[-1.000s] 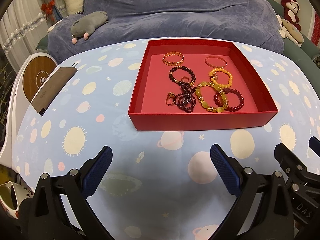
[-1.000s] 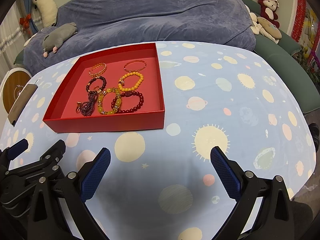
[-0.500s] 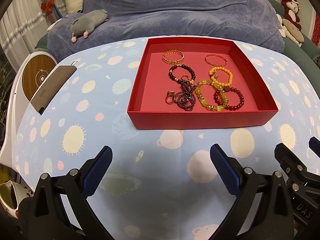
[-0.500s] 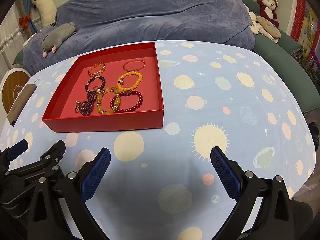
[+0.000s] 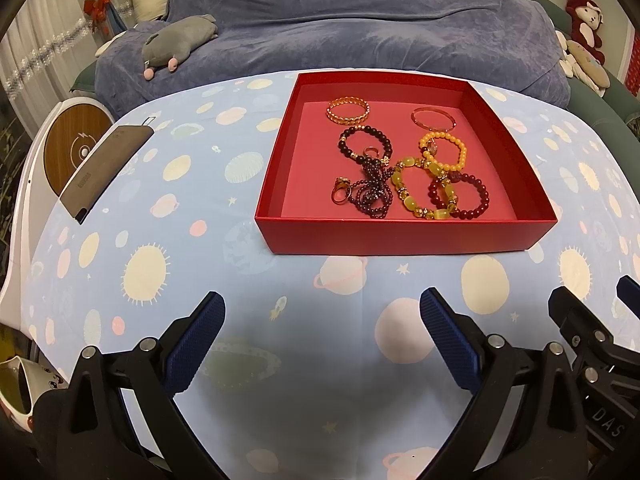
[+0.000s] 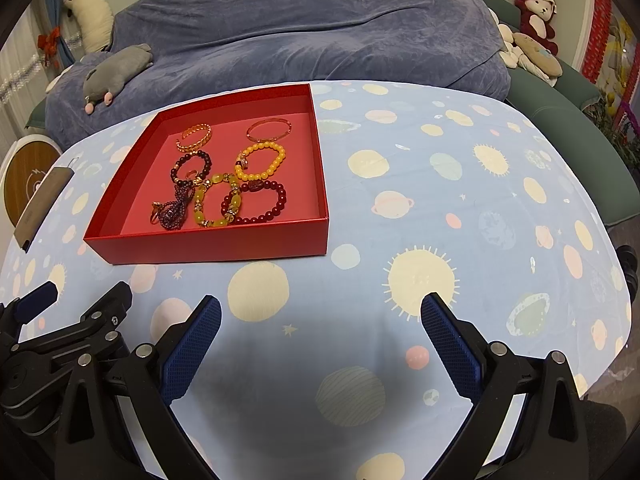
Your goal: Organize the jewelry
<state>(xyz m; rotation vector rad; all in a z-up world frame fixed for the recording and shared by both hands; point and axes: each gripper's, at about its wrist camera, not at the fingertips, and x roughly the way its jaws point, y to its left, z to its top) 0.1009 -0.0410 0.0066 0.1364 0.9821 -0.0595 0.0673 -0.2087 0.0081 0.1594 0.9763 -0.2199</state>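
A shallow red box (image 5: 400,236) (image 6: 208,242) sits on the planet-print tablecloth and holds several bracelets. Among them are a gold chain bangle (image 5: 347,109) (image 6: 195,137), a thin rose-gold bangle (image 5: 434,119) (image 6: 269,129), an orange bead bracelet (image 5: 443,157) (image 6: 262,161), a dark red bead bracelet (image 5: 460,196) (image 6: 258,202), a yellow stone bracelet (image 5: 422,192) (image 6: 214,204), a dark bead bracelet (image 5: 365,143) and a tangled purple bead strand (image 5: 370,192) (image 6: 174,208). My left gripper (image 5: 322,320) and right gripper (image 6: 320,322) hover open in front of the box, holding nothing.
A grey-brown case (image 5: 105,168) lies at the table's left edge beside a round wooden disc (image 5: 74,148). Behind the table is a blue-covered sofa (image 5: 360,28) with a grey plush (image 5: 180,42) and other soft toys (image 6: 536,16). Bare cloth spreads to the right of the box (image 6: 460,208).
Both views have eased slightly back and upward, so the box sits a little higher in frame. The grippers remain open and nothing in the box has moved.
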